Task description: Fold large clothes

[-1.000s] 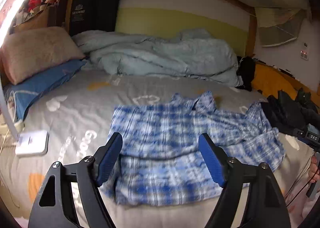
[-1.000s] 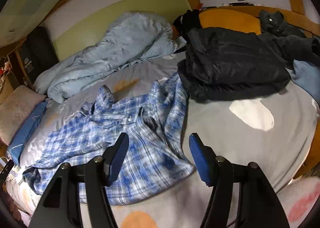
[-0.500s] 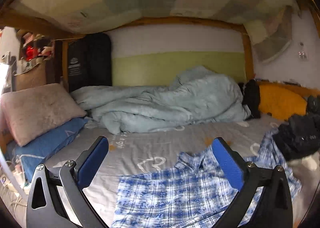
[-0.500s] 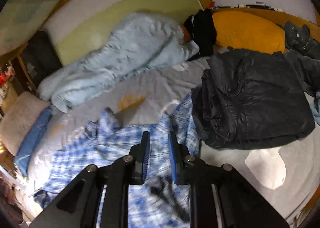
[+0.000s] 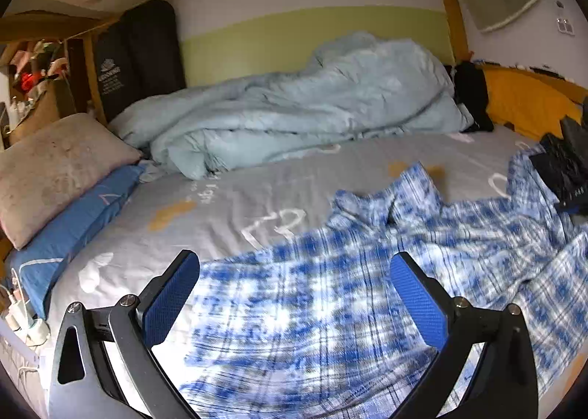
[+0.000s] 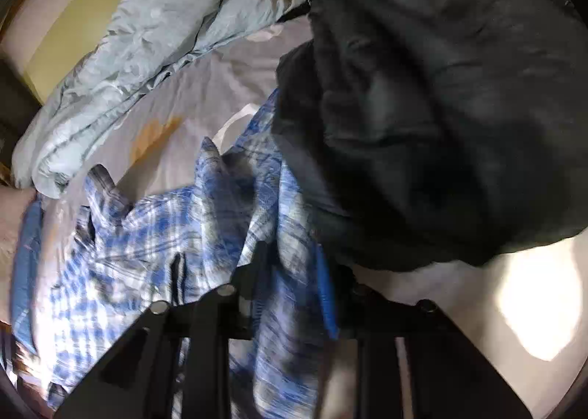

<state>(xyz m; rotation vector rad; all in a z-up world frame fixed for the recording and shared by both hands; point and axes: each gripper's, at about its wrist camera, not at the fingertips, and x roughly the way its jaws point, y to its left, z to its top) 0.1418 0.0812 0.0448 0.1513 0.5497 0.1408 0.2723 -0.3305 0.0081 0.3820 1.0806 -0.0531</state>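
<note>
A blue and white plaid shirt lies crumpled on the grey bed sheet. My left gripper hovers wide open just above the shirt's left part, with nothing between its blue pads. In the right wrist view the shirt spreads to the left. My right gripper points steeply down at the shirt's right edge, its jaws closing tight on a fold of the plaid cloth. That view is blurred.
A black jacket lies piled right beside the pinched edge. A pale blue duvet is bunched along the back wall. A beige pillow and a blue pillow lie at the left, and chargers and cables sit at the left bed edge.
My right gripper went from open to shut while dropping onto the shirt's right edge next to the black jacket. The left gripper opened wider, and its view tilted up, then back down onto the shirt.
</note>
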